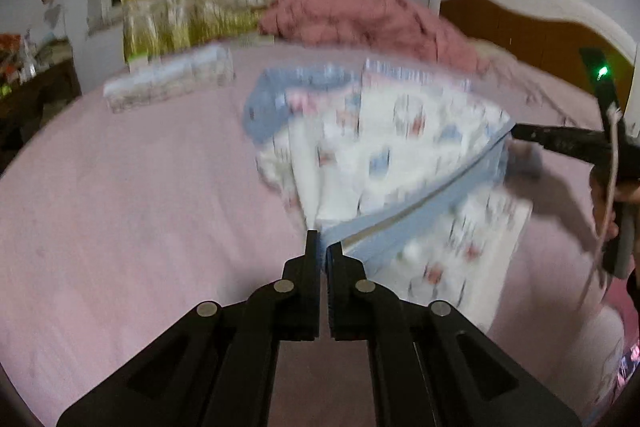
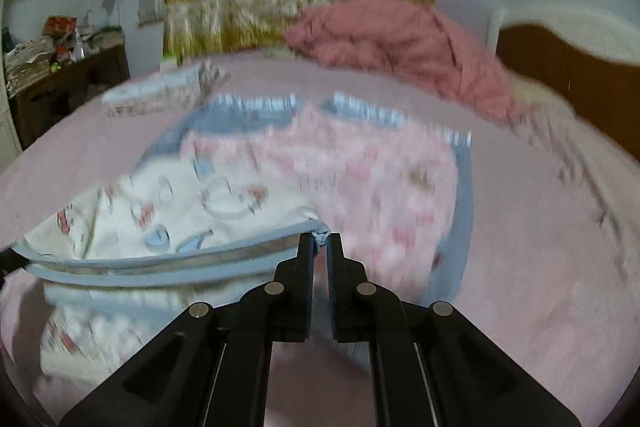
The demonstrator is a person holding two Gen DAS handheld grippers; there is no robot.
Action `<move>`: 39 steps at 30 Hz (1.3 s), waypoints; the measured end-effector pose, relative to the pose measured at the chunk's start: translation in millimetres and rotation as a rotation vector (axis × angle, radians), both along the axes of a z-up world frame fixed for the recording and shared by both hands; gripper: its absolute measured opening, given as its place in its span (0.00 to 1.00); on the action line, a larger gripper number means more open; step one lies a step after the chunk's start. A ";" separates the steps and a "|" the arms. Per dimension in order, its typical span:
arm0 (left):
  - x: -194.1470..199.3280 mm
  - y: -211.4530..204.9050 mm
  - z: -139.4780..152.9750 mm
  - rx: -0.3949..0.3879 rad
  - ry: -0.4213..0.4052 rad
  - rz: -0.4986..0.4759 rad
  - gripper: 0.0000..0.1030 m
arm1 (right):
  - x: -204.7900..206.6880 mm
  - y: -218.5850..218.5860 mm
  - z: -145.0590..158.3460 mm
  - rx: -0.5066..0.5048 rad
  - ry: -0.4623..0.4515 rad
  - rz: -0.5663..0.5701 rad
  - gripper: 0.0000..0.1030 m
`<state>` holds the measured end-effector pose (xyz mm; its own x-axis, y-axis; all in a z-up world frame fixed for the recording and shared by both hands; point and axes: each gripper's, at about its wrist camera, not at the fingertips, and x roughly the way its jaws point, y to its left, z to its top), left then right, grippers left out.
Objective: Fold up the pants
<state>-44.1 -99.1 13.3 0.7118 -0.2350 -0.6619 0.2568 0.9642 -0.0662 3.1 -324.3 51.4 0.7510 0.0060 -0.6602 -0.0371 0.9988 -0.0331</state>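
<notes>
Left wrist view: your left gripper (image 1: 323, 241) is clamped on the blue waistband of the patterned pants (image 1: 384, 155), which hang lifted over the pink bed (image 1: 120, 187). Your right gripper (image 1: 516, 131) pinches the band's far end, stretching it taut.

Right wrist view: your right gripper (image 2: 320, 241) is pinched on the waistband corner; the pants (image 2: 192, 203) trail leftward, a red blanket (image 2: 400, 43) behind.

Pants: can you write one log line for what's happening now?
pants: blue hem lifted over bed | left gripper: shut on hem | right gripper: shut on hem
</notes>
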 end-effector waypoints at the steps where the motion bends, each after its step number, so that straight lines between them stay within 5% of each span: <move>1: 0.0 1.6 -5.3 -0.014 0.025 -0.006 0.02 | -0.4 -3.1 -6.9 0.011 0.020 0.000 0.05; 4: -0.8 10.3 -5.4 -0.057 0.050 -0.028 0.10 | -6.7 -11.0 -27.9 0.015 0.084 0.012 0.05; 7: 4.1 26.3 8.0 -0.123 0.044 -0.024 0.44 | -16.0 -17.1 -31.7 0.039 0.100 0.056 0.05; 12: 27.3 58.9 32.1 -0.262 0.027 0.054 0.45 | -16.6 -42.4 1.1 0.191 0.017 0.039 0.10; 17: 81.6 56.4 25.6 -0.271 0.095 0.097 0.44 | 23.3 -53.5 26.9 0.363 -0.019 0.028 0.52; 20: 113.1 50.1 4.1 -0.332 0.192 0.082 0.43 | 52.0 -39.8 16.3 0.375 0.038 0.042 0.52; 23: 129.4 41.1 -12.8 -0.343 0.236 0.080 0.35 | 67.0 -20.1 -2.1 0.357 0.093 0.079 0.41; 26: 129.2 37.9 -15.8 -0.378 0.230 0.051 0.03 | 68.5 -10.6 -17.2 0.332 0.113 0.100 0.27; 31: 114.4 48.3 6.5 -0.317 0.075 0.127 0.01 | 59.9 -4.7 -25.1 0.289 0.114 0.118 0.05; 39: 92.0 75.5 37.6 -0.282 -0.013 0.146 0.01 | 33.7 10.8 -22.1 0.190 0.080 0.142 0.02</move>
<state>47.9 -23.6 50.9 0.7598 -0.3024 -0.5756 0.1195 0.9351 -0.3336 36.8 -313.5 29.3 0.6791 0.2373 -0.6946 -0.1723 0.9714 0.1633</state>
